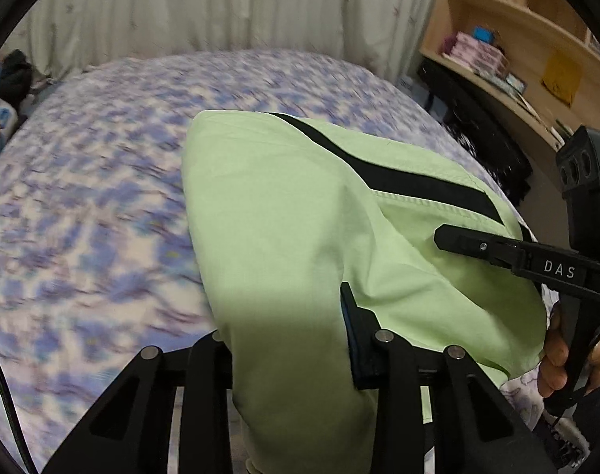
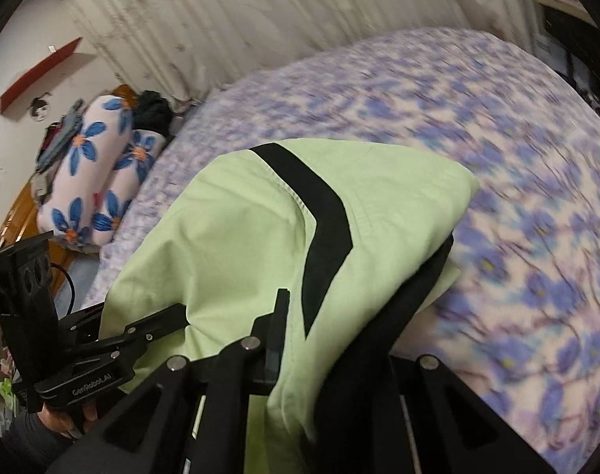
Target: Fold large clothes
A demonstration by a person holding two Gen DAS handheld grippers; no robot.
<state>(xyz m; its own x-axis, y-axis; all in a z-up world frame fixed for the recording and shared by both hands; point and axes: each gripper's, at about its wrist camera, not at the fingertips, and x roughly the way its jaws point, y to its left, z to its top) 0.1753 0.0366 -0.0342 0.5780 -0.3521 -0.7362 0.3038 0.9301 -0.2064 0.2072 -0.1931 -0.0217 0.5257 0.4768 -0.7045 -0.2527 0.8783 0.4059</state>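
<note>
A light green garment (image 1: 284, 213) with a black stripe (image 1: 398, 177) hangs lifted over a bed with a purple flowered sheet (image 1: 83, 197). My left gripper (image 1: 288, 316) is shut on its near edge; only the right finger (image 1: 355, 331) shows, the other is under the cloth. My right gripper (image 1: 442, 237) pinches the garment's edge at the right. In the right wrist view the green garment (image 2: 240, 237) drapes over my right gripper (image 2: 308, 316), with a dark lining (image 2: 379, 316) covering one finger. My left gripper (image 2: 177, 314) clamps the cloth at the lower left.
A pale curtain (image 1: 181, 8) hangs behind the bed. A wooden shelf unit (image 1: 517, 39) with books stands at the right, dark furniture (image 1: 477, 130) below it. A rolled quilt with blue flowers (image 2: 98, 181) lies at the bed's left end. A person's hand (image 1: 556, 355) holds the right gripper.
</note>
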